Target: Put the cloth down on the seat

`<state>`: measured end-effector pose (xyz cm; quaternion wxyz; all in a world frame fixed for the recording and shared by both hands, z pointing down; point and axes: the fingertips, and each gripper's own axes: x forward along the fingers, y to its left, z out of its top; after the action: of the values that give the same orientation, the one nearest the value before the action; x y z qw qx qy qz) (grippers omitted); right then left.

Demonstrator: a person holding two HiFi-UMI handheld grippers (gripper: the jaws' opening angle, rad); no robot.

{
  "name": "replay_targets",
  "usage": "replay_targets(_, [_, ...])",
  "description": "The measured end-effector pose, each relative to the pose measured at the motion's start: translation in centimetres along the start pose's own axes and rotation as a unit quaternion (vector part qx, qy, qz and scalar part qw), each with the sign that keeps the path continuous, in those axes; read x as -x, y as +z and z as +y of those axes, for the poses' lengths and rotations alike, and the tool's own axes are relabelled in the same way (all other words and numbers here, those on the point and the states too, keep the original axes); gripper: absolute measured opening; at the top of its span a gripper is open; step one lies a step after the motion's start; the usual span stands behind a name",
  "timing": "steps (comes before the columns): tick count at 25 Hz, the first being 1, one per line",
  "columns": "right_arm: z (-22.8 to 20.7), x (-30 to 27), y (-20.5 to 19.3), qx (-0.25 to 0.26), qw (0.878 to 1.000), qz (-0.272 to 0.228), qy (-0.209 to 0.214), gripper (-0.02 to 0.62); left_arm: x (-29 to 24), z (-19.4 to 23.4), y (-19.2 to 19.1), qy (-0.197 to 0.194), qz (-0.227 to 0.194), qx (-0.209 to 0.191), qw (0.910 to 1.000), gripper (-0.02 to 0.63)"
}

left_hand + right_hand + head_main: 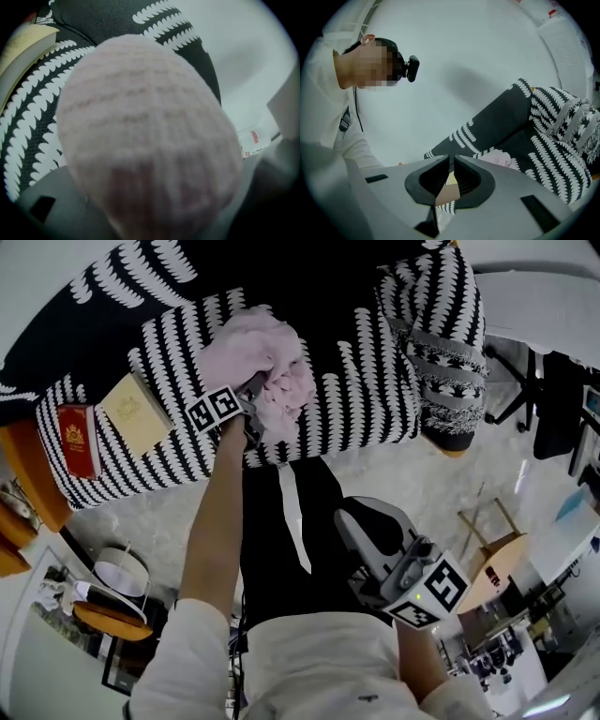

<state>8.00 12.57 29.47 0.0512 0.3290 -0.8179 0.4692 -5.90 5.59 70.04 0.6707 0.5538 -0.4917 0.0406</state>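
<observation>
Seat [366,381] is lying right under my left gripper [255,399]. Its jaws are clamping the bunched cloth [267,367], which is bulging ahead of them with no clear long axis. Right gripper [451,164] is hanging well back, jaws closed, empty. I'm expecting the left to do the drop.

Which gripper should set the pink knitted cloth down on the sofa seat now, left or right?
Left. The left gripper holds the pink knitted cloth directly over the black-and-white patterned seat. The right gripper is shut, empty, and hangs back near the person's body.
</observation>
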Motion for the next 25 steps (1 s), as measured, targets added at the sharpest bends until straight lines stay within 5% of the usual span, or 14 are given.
replay_targets(6, [-1.9,0.4,0.7,-0.008,1.0,0.001,-0.002,0.009,-2.3,-1.3,0.1,0.001,0.004,-0.005,1.0,0.335])
replay_targets(11, [-3.6,1.1,1.4,-0.018,1.0,-0.005,-0.002,0.009,-3.8,-2.4,-0.7,0.008,0.008,-0.01,0.9999,0.414])
replay_targets(16, [0.7,-0.2,0.5,0.004,1.0,-0.014,0.004,0.009,0.0,-1.0,0.6,0.008,-0.01,0.002,0.9999,0.469])
replay_targets(25, [5.0,-0.3,0.2,0.028,0.999,-0.02,-0.001,0.009,5.3,-0.6,0.3,-0.015,-0.02,0.013,0.9996,0.477])
